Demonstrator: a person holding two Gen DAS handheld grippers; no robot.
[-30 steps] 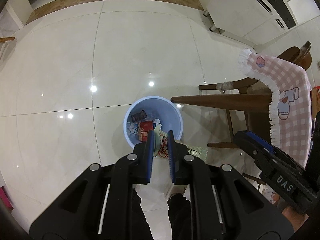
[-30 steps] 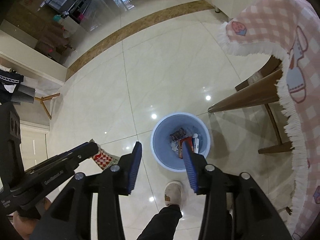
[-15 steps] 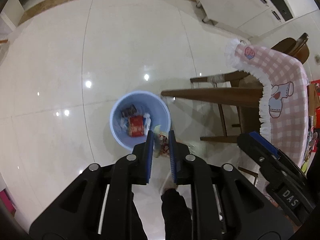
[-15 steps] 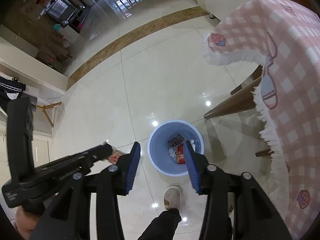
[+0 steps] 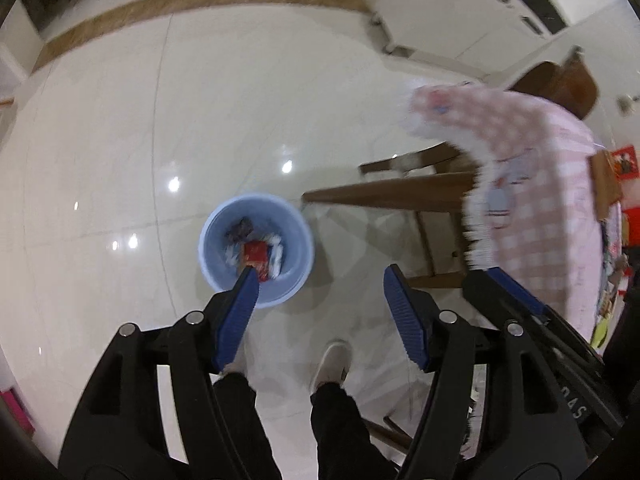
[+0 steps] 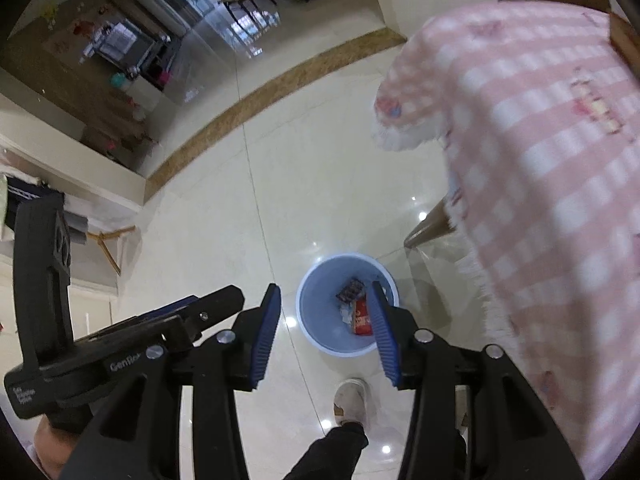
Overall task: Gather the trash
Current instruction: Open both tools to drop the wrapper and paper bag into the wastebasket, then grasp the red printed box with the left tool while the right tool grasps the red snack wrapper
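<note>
A light blue trash bin (image 5: 256,248) stands on the tiled floor far below, with several wrappers inside, one of them a red packet (image 5: 256,254). My left gripper (image 5: 320,294) is open and empty, high above the bin's right side. My right gripper (image 6: 324,320) is open and empty, also high above the bin (image 6: 347,304). The red packet (image 6: 362,317) shows in the right wrist view too. The left gripper's body appears at lower left of the right wrist view; the right gripper's body appears at right of the left wrist view.
A table with a pink checked cloth (image 5: 532,184) and wooden legs (image 5: 384,196) stands right of the bin; it also shows in the right wrist view (image 6: 540,168). A wooden chair (image 5: 560,80) and white cabinets (image 5: 460,12) stand beyond. The person's shoes (image 5: 332,360) are near the bin.
My left gripper has opened and the wrappers it held are gone from its jaws. Both grippers have risen, so the bin looks smaller and farther below.
</note>
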